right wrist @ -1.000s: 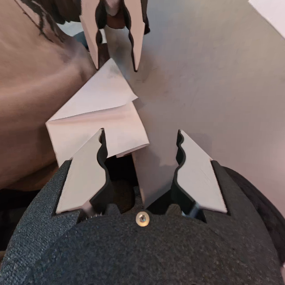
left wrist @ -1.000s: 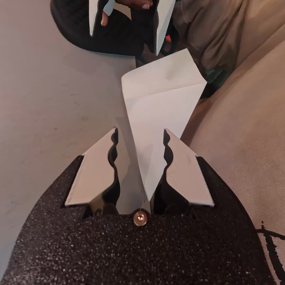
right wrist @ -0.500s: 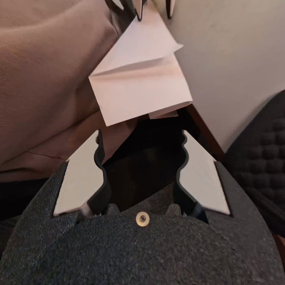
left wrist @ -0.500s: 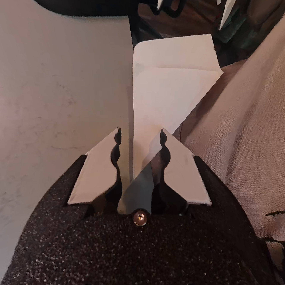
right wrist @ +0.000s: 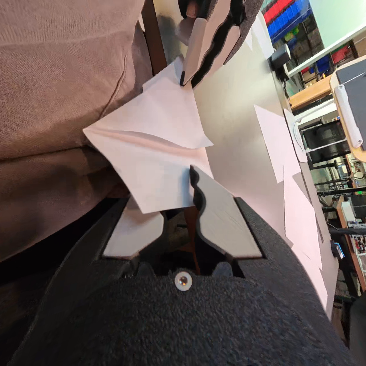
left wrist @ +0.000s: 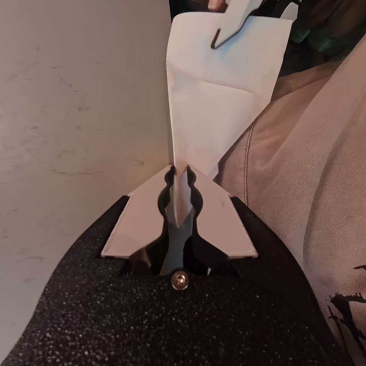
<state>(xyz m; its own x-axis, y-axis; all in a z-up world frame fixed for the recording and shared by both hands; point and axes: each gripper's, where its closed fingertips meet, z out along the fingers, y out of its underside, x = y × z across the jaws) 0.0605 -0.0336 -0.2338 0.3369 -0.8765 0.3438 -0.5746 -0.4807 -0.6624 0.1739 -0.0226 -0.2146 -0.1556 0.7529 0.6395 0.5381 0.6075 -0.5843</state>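
Note:
A folded white paper [left wrist: 208,103] hangs in the air between my two grippers, beside the edge of a pale table [left wrist: 79,99]. My left gripper [left wrist: 179,168] is shut on the paper's narrow pointed end. My right gripper [right wrist: 183,168] is closed on the wide end of the paper [right wrist: 154,150], with one finger [right wrist: 217,208] over the sheet and the other finger [right wrist: 134,231] under it, its tip hidden. In the left wrist view a right finger [left wrist: 231,21] lies across the paper's far end. In the right wrist view the left gripper [right wrist: 186,81] pinches the far corner.
A person's beige clothing [left wrist: 297,178] is close beside the paper and also fills the left of the right wrist view [right wrist: 59,79]. Several loose white sheets [right wrist: 277,138] lie on the table [right wrist: 237,118]. Shelves with coloured bins [right wrist: 287,25] stand beyond. The gap from one gripper's tips to the other's is roughly 12 centimeters.
My left gripper has closed from open onto the paper's pointed end. My right gripper, open and drawn back half a second ago, has moved onto the wide end and closed. The paper now bends between them.

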